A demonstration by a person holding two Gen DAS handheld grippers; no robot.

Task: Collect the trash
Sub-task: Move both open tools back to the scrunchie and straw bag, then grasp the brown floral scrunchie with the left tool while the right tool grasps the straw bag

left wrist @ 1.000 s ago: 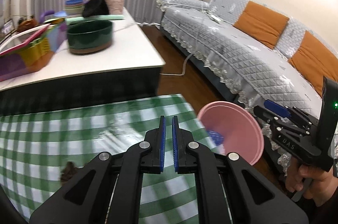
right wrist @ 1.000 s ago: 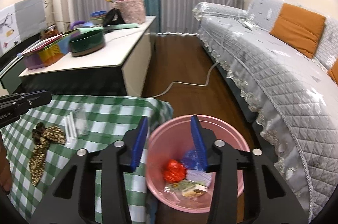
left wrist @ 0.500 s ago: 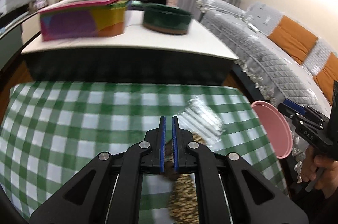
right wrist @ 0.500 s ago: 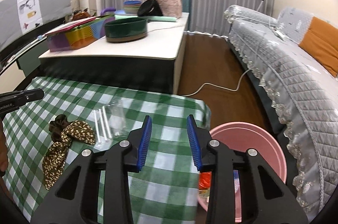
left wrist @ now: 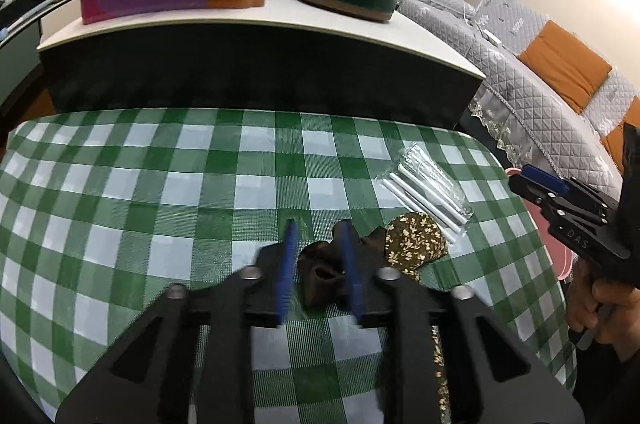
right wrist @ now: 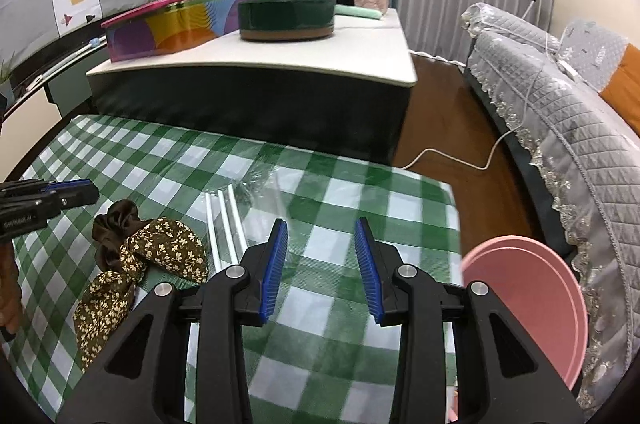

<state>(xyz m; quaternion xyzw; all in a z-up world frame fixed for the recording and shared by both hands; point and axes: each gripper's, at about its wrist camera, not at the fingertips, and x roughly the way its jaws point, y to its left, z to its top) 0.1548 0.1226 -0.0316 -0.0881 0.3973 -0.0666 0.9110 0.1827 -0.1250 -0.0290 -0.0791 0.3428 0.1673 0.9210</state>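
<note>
Straddling the brown scrunchie with left gripper parted, gripping nothing; right gripper gaping empty; risking snagging the tablecloth.

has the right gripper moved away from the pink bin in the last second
Yes. The right gripper was over the pink bin; it now hangs open over the checked tablecloth, leaving the bin at its right.

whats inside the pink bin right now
Nothing can be made out: the pink bin sits beside the checked table, and from both views only its rim and inner wall show; its bottom is hidden.
</note>
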